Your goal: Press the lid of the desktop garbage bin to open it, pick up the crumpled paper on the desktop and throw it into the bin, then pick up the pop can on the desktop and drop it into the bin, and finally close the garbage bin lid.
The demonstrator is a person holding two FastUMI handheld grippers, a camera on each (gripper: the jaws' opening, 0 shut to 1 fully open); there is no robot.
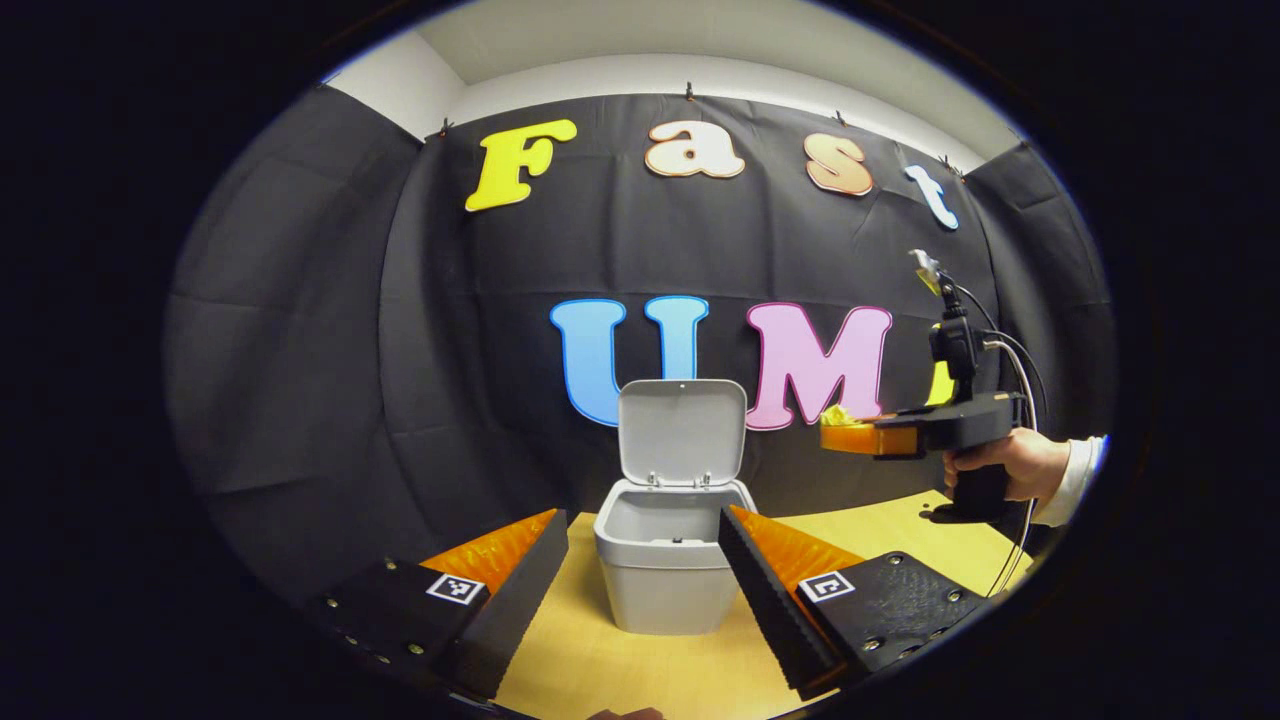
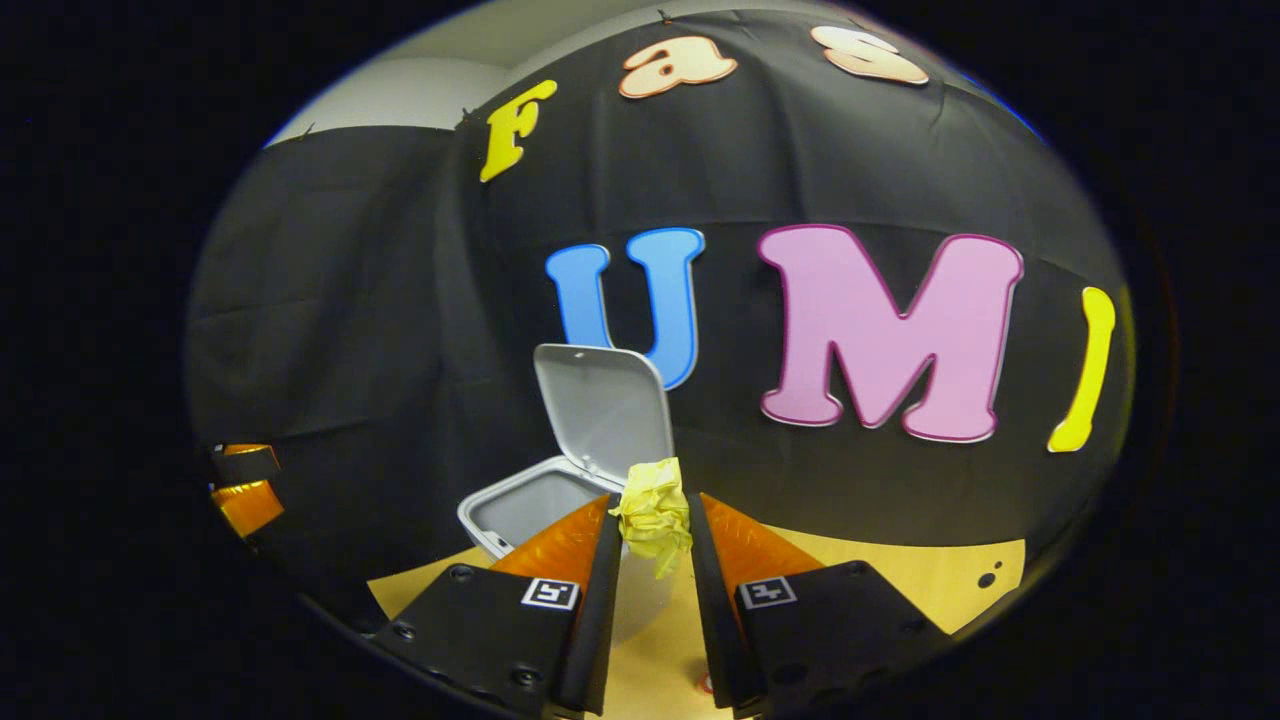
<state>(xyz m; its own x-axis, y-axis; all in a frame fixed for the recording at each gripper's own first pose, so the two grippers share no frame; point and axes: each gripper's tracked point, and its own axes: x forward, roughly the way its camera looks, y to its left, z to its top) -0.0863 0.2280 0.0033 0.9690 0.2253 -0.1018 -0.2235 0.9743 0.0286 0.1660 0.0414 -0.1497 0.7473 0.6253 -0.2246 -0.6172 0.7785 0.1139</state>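
Clamped between my right claw (image 2: pixel 652 540) fingers, closest to the lens in the right gripper view, sits the crumpled paper (image 2: pixel 655 515), pinched on both sides with a tail hanging down. Just past it, at about eleven o'clock, the bin (image 2: pixel 520 515) stands on the desk (image 2: pixel 900 570) with its lid (image 2: pixel 605 410) tipped up and back; the mouth lies ahead and to the left, so I judge the carry must go that way before letting go. My left claw (image 1: pixel 645 570) is spread wide and holds nothing, the bin framed at twelve o'clock between its fingers. In the left gripper view the right claw hangs at three o'clock, clearly aside of the rim, held by a hand (image 1: pixel 1005 465). I cannot make out the can anywhere, and the bin's floor is hidden.
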